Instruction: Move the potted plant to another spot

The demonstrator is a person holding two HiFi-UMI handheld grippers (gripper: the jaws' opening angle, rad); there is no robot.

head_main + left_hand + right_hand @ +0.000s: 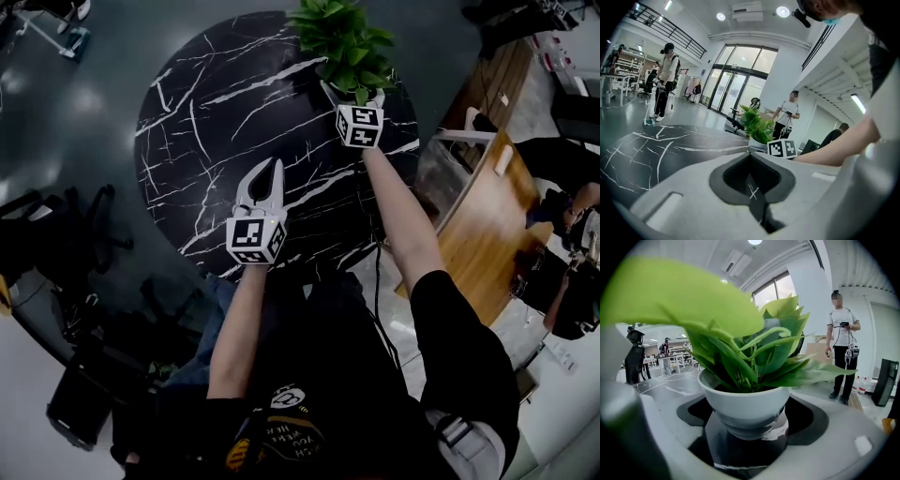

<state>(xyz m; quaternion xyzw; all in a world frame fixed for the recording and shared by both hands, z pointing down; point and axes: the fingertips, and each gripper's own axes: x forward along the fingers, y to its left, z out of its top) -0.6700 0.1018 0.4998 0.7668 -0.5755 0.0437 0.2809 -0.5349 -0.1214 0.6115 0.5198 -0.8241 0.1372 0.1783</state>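
The potted plant point(342, 42), green leaves in a white pot, stands at the far right rim of the round black marble table point(206, 112). My right gripper point(352, 96) reaches it from the near side. In the right gripper view the white pot point(745, 404) fills the hollow between the jaws, which are closed against its sides, with its base on the table point(740, 453). My left gripper point(274, 165) hovers over the table's near middle, shut with nothing in it. In the left gripper view its jaws point(750, 157) meet, and the plant point(757, 124) stands ahead to the right.
A wooden desk point(487, 225) stands close to the right of the table. Dark office chairs point(84, 234) sit on the floor at the left. One person point(665, 79) stands beyond the table, and another person point(841, 343) stands behind the plant.
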